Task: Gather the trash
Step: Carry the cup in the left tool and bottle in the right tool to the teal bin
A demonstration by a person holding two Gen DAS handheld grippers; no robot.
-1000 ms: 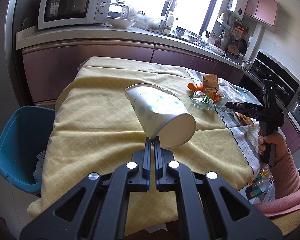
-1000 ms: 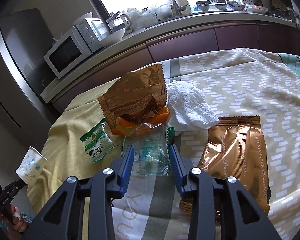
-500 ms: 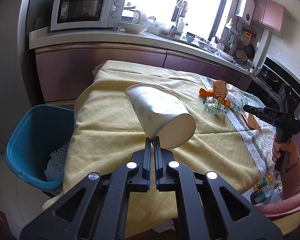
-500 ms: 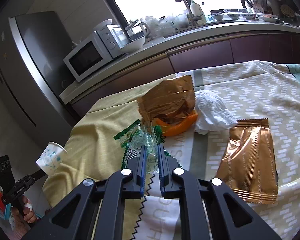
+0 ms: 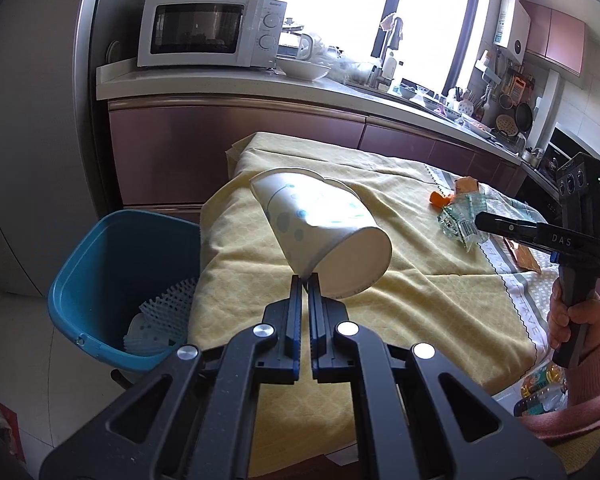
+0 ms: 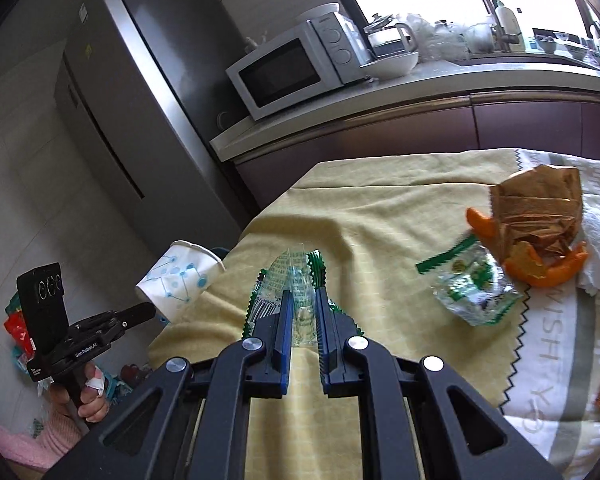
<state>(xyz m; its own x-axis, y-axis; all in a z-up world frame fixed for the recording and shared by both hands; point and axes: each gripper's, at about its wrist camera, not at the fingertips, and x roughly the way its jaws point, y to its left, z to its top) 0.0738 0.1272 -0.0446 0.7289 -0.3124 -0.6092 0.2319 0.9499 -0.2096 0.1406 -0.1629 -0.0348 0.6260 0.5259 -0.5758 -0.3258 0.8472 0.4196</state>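
I hold the white paper cup with blue dots (image 5: 320,232) pinched by its rim in my left fingers (image 5: 305,292), just beside the blue plastic bin (image 5: 100,264) for dropping, while my right fingers (image 6: 302,312) clamp a clear green-edged wrapper (image 6: 296,276) lifted off the table (image 5: 420,300), farther from that bin.

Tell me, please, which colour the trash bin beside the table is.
The trash bin is teal blue, holding white trash. It shows best in the left wrist view.

- Our left camera sits on the left gripper (image 5: 305,280) and looks down over the table (image 5: 420,304) toward the counter.
- Our right camera sits on the right gripper (image 6: 303,294), close above the table.
- Both see the microwave (image 5: 212,30).
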